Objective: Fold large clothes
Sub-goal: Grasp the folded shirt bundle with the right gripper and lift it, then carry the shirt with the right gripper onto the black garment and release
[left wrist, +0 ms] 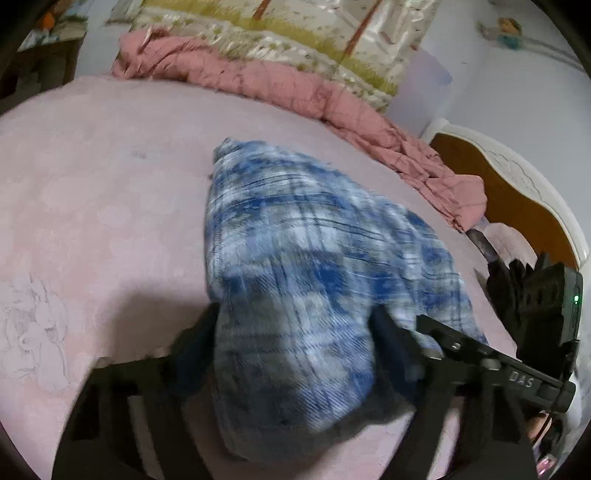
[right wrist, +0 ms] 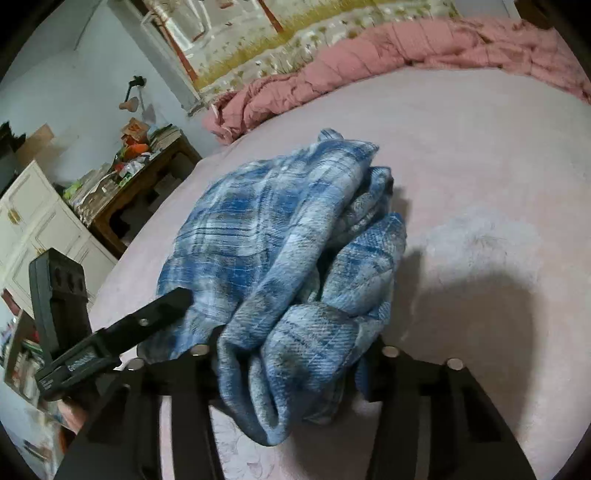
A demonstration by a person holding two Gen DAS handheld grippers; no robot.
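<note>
A blue and white plaid garment (left wrist: 306, 236) lies bunched in a thick folded bundle on the pink bed sheet (left wrist: 103, 192). In the left wrist view, my left gripper (left wrist: 295, 332) is shut on the bundle's near end, and cloth bulges out between both fingers. A finger (left wrist: 443, 336) of the right gripper touches the bundle's right side. In the right wrist view, my right gripper (right wrist: 291, 343) is shut on rolled folds of the garment (right wrist: 266, 221), which hang over its base. A finger (right wrist: 162, 306) of the left gripper meets the cloth's left edge.
A crumpled pink quilt (left wrist: 280, 85) runs along the far side of the bed, with a patterned pillow (left wrist: 295, 29) behind it. A wooden headboard (left wrist: 517, 192) stands at the right. Beside the bed are a cluttered wooden desk (right wrist: 122, 184) and a white cabinet (right wrist: 40, 221).
</note>
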